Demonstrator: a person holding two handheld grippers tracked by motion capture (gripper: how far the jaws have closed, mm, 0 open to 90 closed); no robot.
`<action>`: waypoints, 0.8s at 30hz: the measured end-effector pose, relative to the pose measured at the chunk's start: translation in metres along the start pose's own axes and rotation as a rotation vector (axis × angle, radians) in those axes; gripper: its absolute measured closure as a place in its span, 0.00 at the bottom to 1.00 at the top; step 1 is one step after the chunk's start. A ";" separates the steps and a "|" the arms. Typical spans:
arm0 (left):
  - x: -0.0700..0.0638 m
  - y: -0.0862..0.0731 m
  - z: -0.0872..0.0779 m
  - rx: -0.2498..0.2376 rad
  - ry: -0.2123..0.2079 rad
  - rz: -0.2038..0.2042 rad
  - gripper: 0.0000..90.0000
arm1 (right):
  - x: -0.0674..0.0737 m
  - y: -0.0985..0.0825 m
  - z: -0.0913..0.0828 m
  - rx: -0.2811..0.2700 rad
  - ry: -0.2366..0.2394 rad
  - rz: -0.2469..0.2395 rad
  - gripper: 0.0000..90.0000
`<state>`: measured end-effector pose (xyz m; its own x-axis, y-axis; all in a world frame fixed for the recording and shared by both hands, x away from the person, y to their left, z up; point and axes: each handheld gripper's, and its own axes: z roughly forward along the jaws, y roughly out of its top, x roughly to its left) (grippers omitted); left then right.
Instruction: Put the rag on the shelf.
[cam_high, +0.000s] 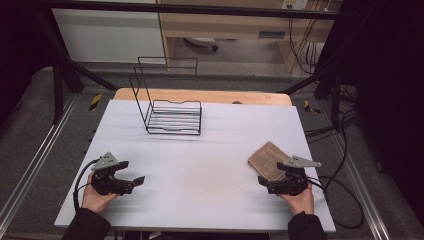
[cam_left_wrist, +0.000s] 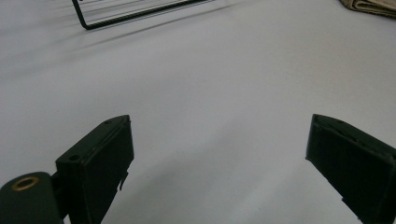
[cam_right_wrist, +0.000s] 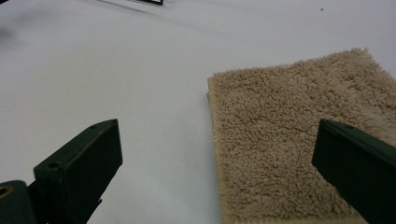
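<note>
Towel, tan and folded, flat on the white bench near its right edge, toward the front right corner. Just ahead of the right hand-held gripper and slightly to its right in the high view, jaw tips at the towel's near edge. In the right gripper view, pile of the towel spread under and beyond the right-side jaw, left-side jaw over bare bench; contact with the cloth not clear enough to tell.

Right hand-held gripper spread wide, nothing between the jaws, held in a hand at the front edge of the bench.

Left hand-held gripper near the front left corner, well apart from the towel, in the other hand. Also wide apart, over bare white surface, gripping nothing. Corner of the towel far off at the top right of the left gripper view.

Black wire rack toward the back edge of the bench, left of centre, well apart from both hand-held grippers.
</note>
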<state>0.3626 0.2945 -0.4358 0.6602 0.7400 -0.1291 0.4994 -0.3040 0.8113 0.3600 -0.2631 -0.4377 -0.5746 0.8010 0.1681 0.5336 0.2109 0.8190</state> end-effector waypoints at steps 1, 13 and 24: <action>0.000 0.000 0.000 0.001 0.001 0.000 0.08 | 0.000 0.001 0.001 0.003 -0.002 -0.003 0.03; 0.001 0.000 0.000 0.001 0.008 -0.004 0.09 | 0.012 0.023 0.023 0.040 -0.060 -0.038 0.10; 0.001 0.000 0.000 0.007 0.011 -0.002 0.09 | 0.011 0.039 0.050 0.107 -0.072 -0.087 0.38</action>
<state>0.3628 0.2953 -0.4360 0.6528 0.7473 -0.1242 0.5044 -0.3064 0.8073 0.4056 -0.2179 -0.4311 -0.5771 0.8147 0.0562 0.5494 0.3364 0.7649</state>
